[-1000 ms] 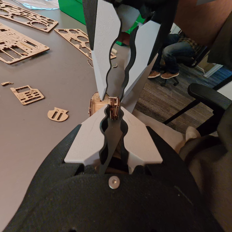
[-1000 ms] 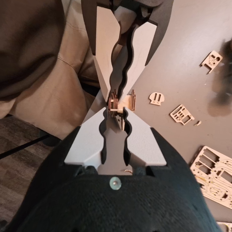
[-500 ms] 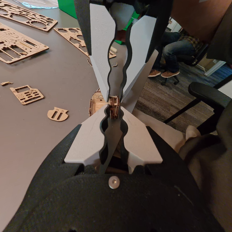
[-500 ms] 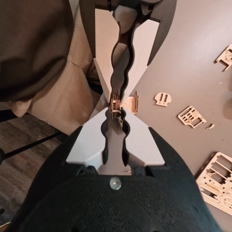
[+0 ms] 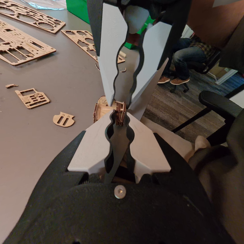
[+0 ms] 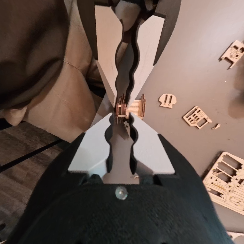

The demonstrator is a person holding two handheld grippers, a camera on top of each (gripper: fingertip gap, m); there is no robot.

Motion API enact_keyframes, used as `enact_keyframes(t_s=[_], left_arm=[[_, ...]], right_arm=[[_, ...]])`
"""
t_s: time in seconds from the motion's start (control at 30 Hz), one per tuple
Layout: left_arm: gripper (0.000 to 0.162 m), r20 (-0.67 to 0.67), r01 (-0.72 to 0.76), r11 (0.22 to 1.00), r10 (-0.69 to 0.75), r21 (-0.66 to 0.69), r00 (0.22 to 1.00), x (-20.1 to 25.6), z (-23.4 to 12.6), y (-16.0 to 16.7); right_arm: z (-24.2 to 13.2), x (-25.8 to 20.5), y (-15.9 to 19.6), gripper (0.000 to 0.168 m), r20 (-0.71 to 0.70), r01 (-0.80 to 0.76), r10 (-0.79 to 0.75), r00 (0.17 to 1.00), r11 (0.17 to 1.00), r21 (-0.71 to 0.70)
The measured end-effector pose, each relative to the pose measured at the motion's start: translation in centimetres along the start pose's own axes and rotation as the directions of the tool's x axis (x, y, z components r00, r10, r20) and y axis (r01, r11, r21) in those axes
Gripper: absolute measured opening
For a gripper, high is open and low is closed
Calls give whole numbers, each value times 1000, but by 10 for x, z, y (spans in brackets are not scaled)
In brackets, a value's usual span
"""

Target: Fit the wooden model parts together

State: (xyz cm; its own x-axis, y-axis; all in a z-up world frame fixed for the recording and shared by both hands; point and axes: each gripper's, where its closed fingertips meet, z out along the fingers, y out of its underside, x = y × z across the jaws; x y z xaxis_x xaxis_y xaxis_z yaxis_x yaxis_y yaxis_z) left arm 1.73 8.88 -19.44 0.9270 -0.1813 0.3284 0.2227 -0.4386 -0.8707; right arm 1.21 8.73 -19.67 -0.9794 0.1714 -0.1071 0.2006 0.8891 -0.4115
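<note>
My left gripper [image 5: 119, 113] is shut on a small wooden model [image 5: 120, 117], a dark slatted block with a pale planked deck [image 5: 103, 109] on its far side. It is held in the air at the grey table's [image 5: 39, 145] near edge. My right gripper [image 5: 119, 103] comes in from the opposite side, tip to tip with the left. In the right wrist view its jaws [image 6: 121, 116] stand slightly apart on either side of the model [image 6: 120, 112], with a thin gap at each pad. The left gripper [image 6: 121, 101] pinches the model's far end.
A rounded slotted piece [image 5: 63, 119] and a rectangular slotted piece [image 5: 32, 98] lie loose on the table. Punched-out plywood sheets [image 5: 22, 43] and a green box [image 5: 79, 10] lie farther back. A seated person [image 5: 187, 58] and a chair armrest [image 5: 217, 103] are off the table's edge.
My right gripper's jaws narrowed onto the model half a second ago and have since widened slightly. The left gripper keeps its hold; both have barely shifted.
</note>
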Motion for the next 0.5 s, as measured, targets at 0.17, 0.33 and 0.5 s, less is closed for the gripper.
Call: enact_keyframes(t_s=[0.17,0.33,0.5], left_arm=[[10,2,-11,1000,11,-2,1000,1,1,0],[10,5,-10,1000,10,0,1000,0,0,0],[10,5,-11,1000,11,-1,1000,0,1,0]], right_arm=[[-3,-1,1,22,-57,36,-36,998,999,-3],[-5,-1,1,15,-59,48,-49,997,998,-28],[-5,-1,1,15,-63,46,-48,997,998,-34]])
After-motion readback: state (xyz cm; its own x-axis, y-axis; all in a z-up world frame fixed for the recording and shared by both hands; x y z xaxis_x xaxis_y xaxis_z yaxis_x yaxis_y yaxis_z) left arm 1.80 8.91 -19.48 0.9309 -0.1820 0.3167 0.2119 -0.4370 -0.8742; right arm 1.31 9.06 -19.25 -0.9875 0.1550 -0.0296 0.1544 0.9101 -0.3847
